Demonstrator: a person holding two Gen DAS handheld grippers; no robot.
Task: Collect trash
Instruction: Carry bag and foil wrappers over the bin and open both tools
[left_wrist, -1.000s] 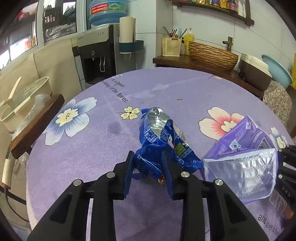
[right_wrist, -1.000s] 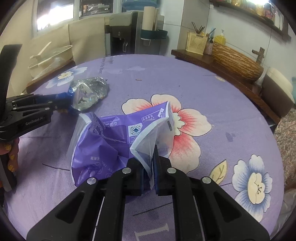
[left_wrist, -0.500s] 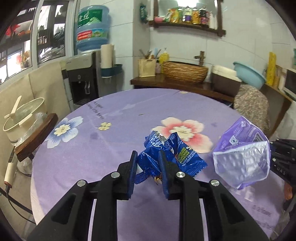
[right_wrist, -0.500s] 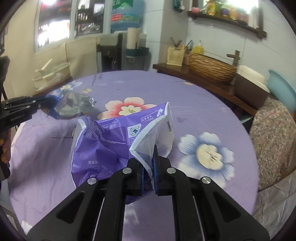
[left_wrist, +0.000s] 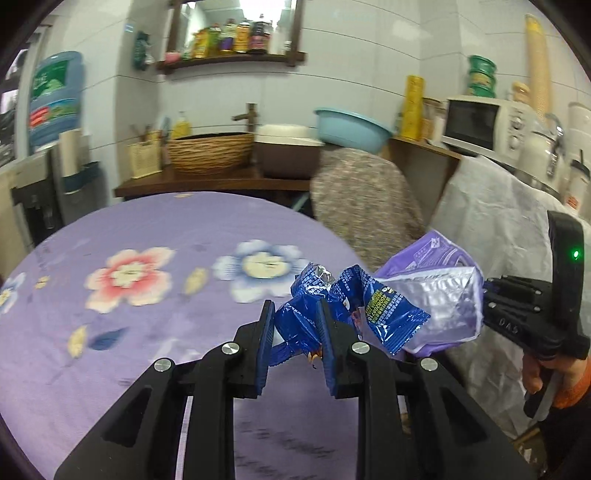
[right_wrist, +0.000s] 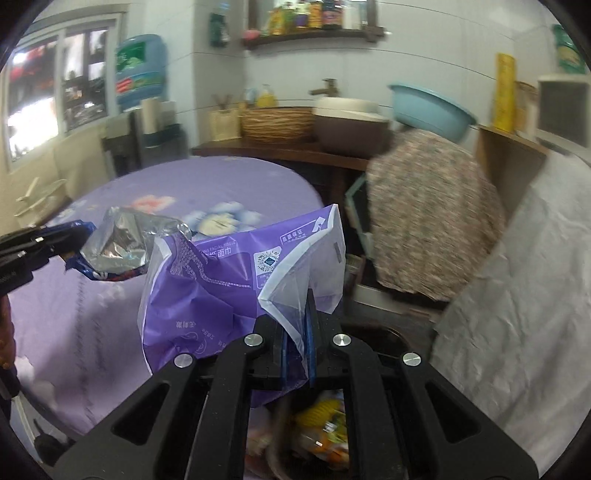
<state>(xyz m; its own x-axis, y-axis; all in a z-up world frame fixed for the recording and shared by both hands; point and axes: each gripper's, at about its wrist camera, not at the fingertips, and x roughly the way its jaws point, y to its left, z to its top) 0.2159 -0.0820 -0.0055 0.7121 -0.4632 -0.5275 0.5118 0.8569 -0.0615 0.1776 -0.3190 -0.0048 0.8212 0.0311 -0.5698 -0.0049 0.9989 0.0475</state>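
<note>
Both wrappers are airborne, so this is the carry-to-bin step, not pickup.

Blue snack wrapper (left_wrist: 325, 310): crumpled, foil lining showing, pinched between the pads of the left gripper (left_wrist: 297, 345). It hangs over the near edge of the round table (left_wrist: 147, 236) with the purple floral cloth, touching nothing else I can confirm. In the left view it overlaps the other bag; contact can't be told.

Purple tissue pack wrapper (right_wrist: 229, 280): empty, slack, one clear corner clamped in the right gripper (right_wrist: 297, 350), jaws fully clenched on the film. The bulk billows up and to the left of the fingers. It is past the table rim, above a trash bin (right_wrist: 317, 435) seen low in the right wrist view, with yellow and orange litter already inside. The bin's rim is mostly hidden behind the gripper body.

Next move, my read: the right hand looks roughly over the bin, so lower slightly and release. Film is light and may cling to a pad or drift. The left still needs to come across over the opening before letting go.

Risk: the two grippers are close together, so stagger the drops.
</note>
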